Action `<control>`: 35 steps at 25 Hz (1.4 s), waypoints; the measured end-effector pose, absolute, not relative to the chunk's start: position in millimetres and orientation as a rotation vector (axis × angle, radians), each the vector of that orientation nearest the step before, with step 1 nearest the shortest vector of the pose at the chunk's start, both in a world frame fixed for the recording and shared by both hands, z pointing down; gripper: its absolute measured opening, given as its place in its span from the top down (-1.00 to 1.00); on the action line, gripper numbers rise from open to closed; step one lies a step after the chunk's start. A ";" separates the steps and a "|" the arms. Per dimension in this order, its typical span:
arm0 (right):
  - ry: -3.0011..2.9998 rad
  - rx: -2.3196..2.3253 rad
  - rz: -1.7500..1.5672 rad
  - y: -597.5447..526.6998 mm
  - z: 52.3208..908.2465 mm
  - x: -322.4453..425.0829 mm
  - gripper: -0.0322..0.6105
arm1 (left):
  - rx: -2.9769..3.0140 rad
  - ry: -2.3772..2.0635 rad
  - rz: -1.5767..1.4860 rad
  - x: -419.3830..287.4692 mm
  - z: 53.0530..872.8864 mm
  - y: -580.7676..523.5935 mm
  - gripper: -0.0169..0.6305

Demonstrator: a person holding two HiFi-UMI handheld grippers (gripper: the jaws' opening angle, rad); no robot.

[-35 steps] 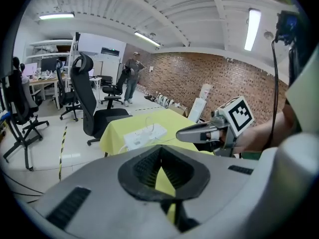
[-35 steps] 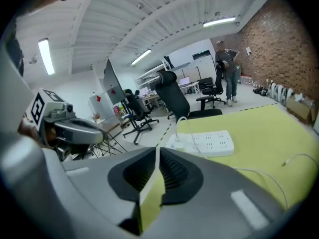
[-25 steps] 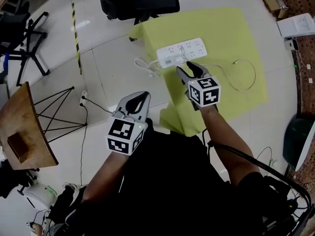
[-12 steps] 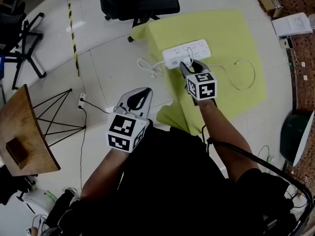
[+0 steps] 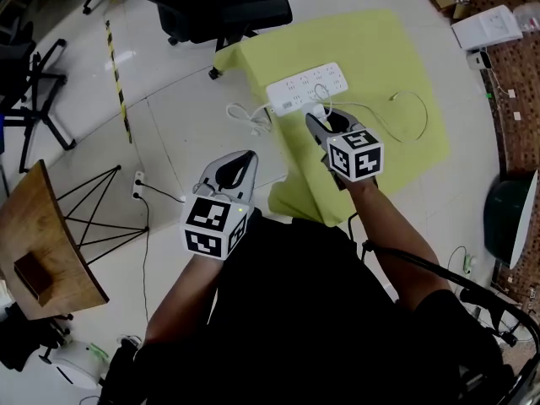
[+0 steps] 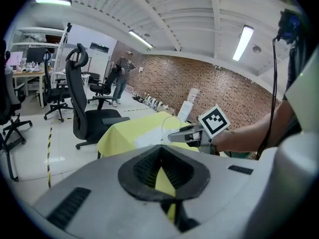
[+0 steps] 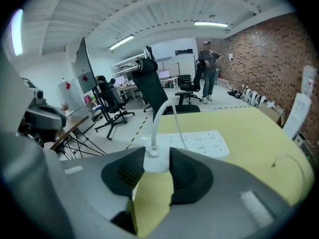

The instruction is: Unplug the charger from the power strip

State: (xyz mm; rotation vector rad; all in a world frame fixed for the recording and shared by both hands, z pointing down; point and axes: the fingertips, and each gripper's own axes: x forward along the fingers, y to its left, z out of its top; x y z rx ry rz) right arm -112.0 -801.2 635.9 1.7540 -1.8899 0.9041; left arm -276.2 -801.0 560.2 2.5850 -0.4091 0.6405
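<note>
On the left, our left claw (image 5: 245, 159) hangs near our body, over the floor and off the near left side of the yellow cloth (image 5: 380, 49). Its jaws are together and there is nothing in them. It is well apart from the strip (image 5: 305, 87). The strip lies on the far part of the cloth, and its long side runs left to right. Just on the near side of the strip is the charger (image 7: 157, 159), a small white block. Our right claw (image 5: 319, 118) is clamped on it, one jaw on each side. So the right claw is the one doing the work, and it is much nearer to the strip than the left one. In the right gripper view the strip lies a little past the charger, on the far side, with some yellow cloth showing between them. We think the charger is already out of its holes, but the jaws hide its bottom, so we cannot see the pins. The cable (image 7: 155, 118) goes up from the top of the charger and bends away toward the far right. The next move looks like a pull toward us, away from the strip.
</note>
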 end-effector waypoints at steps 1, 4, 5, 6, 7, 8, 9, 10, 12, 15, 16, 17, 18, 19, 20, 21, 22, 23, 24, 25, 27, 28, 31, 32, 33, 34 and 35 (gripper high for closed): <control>-1.903 1.754 0.933 -792.9 633.6 -113.8 0.47 | 2.584 -0.399 0.645 -274.3 560.8 -798.1 0.93; -1.940 1.738 1.037 -761.2 632.6 -122.3 0.47 | 2.588 -0.368 0.661 -268.3 561.6 -789.0 0.93; -1.946 1.730 1.069 -749.2 633.9 -124.8 0.47 | 2.594 -0.356 0.663 -265.5 561.0 -786.1 0.93; -1.948 1.722 1.099 -736.3 636.4 -127.1 0.47 | 2.601 -0.344 0.665 -262.3 560.3 -783.0 0.93; -1.948 1.711 1.128 -722.8 640.2 -129.7 0.47 | 2.607 -0.330 0.669 -258.8 559.9 -780.0 0.93; -1.944 1.698 1.157 -709.0 645.1 -132.5 0.47 | 2.613 -0.316 0.673 -255.4 559.6 -777.1 0.93; -1.938 1.688 1.187 -695.1 650.7 -135.1 0.47 | 2.619 -0.302 0.678 -251.9 559.2 -774.5 0.93; -1.929 1.683 1.220 -681.2 656.5 -137.3 0.47 | 2.624 -0.287 0.683 -248.6 558.4 -771.8 0.93; -1.909 1.685 1.309 -654.3 667.2 -140.7 0.47 | 2.637 -0.257 0.691 -242.3 555.9 -765.3 0.93; -1.885 1.688 1.456 -619.5 680.8 -147.9 0.47 | 2.651 -0.212 0.714 -235.2 554.5 -752.5 0.93; -1.876 1.690 1.485 -611.3 684.5 -149.8 0.47 | 2.653 -0.197 0.725 -232.8 554.8 -748.5 0.93; -1.865 1.693 1.499 -605.1 687.7 -150.4 0.47 | 2.655 -0.181 0.734 -229.9 555.0 -744.8 0.93; -1.853 1.700 1.507 -600.5 690.6 -149.8 0.47 | 2.658 -0.164 0.740 -226.5 554.8 -741.4 0.93; -1.840 1.709 1.512 -597.0 693.4 -148.4 0.47 | 2.662 -0.147 0.745 -223.0 554.2 -737.9 0.93; -1.827 1.720 1.514 -594.5 695.7 -146.6 0.47 | 2.666 -0.131 0.747 -219.5 553.1 -734.7 0.93; -1.818 1.733 1.510 -592.8 697.1 -144.6 0.47 | 2.671 -0.117 0.749 -216.3 551.6 -731.7 0.93; -1.813 1.746 1.502 -591.8 697.6 -142.5 0.47 | 2.676 -0.106 0.748 -213.3 550.0 -728.9 0.93; -1.809 1.755 1.490 -591.2 697.6 -140.7 0.47 | 2.682 -0.096 0.748 -210.5 548.4 -726.5 0.93; -1.805 1.761 1.472 -590.8 697.3 -139.1 0.47 | 2.687 -0.089 0.748 -208.2 547.0 -724.2 0.93; -1.799 1.764 1.449 -590.2 696.8 -137.5 0.47 | 2.691 -0.084 0.748 -206.4 546.0 -722.2 0.93; -1.780 1.774 1.396 -588.1 695.2 -133.3 0.44 | 2.696 -0.078 0.747 -204.3 544.9 -718.5 0.93; -1.769 1.783 1.376 -586.6 694.0 -130.5 0.42 | 2.697 -0.076 0.747 -203.8 544.5 -716.8 0.93; -1.720 1.823 1.346 -581.2 690.5 -118.8 0.31 | 2.700 -0.072 0.745 -202.6 542.7 -713.3 0.93; -1.697 1.840 1.343 -578.8 689.9 -113.9 0.29 | 2.701 -0.071 0.743 -202.4 542.0 -712.8 0.93; -1.673 1.855 1.342 -576.0 689.5 -108.9 0.28 | 2.702 -0.071 0.741 -202.4 541.2 -712.5 0.93; -1.648 1.870 1.342 -573.2 689.3 -104.2 0.28 | 2.703 -0.072 0.737 -202.6 540.3 -712.5 0.93; -1.626 1.881 1.344 -570.5 689.1 -100.2 0.28 | 2.703 -0.074 0.733 -202.9 539.2 -712.8 0.93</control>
